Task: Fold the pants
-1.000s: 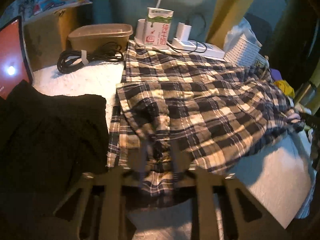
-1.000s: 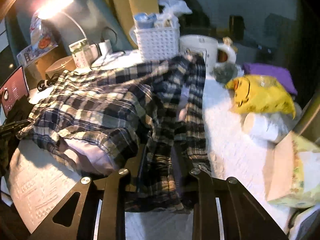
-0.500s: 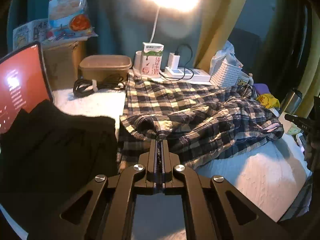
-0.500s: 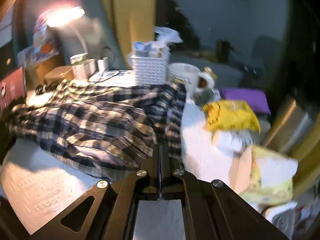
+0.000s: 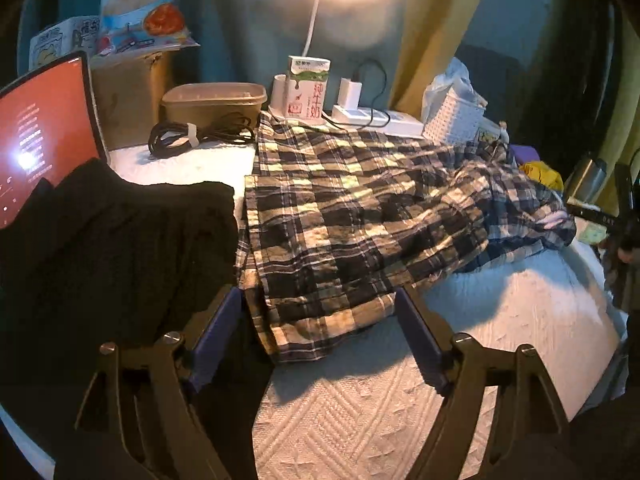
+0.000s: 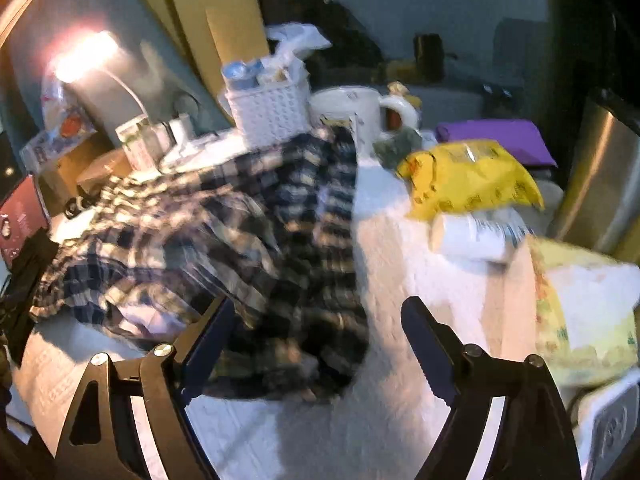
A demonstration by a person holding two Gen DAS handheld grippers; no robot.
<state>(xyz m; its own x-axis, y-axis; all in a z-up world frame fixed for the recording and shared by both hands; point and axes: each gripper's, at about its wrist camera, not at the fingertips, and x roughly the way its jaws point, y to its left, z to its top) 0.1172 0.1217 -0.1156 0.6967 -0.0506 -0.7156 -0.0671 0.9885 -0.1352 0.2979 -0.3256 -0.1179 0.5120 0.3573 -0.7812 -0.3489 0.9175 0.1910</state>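
Currently the plaid pants [image 5: 360, 224] are lying spread across the white textured bedcover [image 5: 360, 412], with a near layer turned over on itself at the left and the far right end [image 6: 248, 240] bunched and rumpled toward the white basket [image 6: 272, 112].

The left gripper [image 5: 318, 312] is standing wide, its jaws having just been opening; the near hem of the pants is showing between the fingers, but the pads are not pressing on it. The right gripper [image 6: 316, 322] is likewise standing wide after just opening, with the crumpled leg end showing between its fingers and nothing clamped. That view is blurring, so fine detail of the cloth there cannot be told.

Judged progress: one fold appears laid, lengthwise, and both claws are releasing it. The job is reading as partly done. Remaining, by this reading, are smoothing the wrinkled right end and folding the length over into a compact stack.

A black garment [image 5: 112, 248] is lying just beside the pants at the left, apparently a separate item. A yellow packet [image 6: 472, 180] and other clutter are crowding the right side, limiting the free surface.
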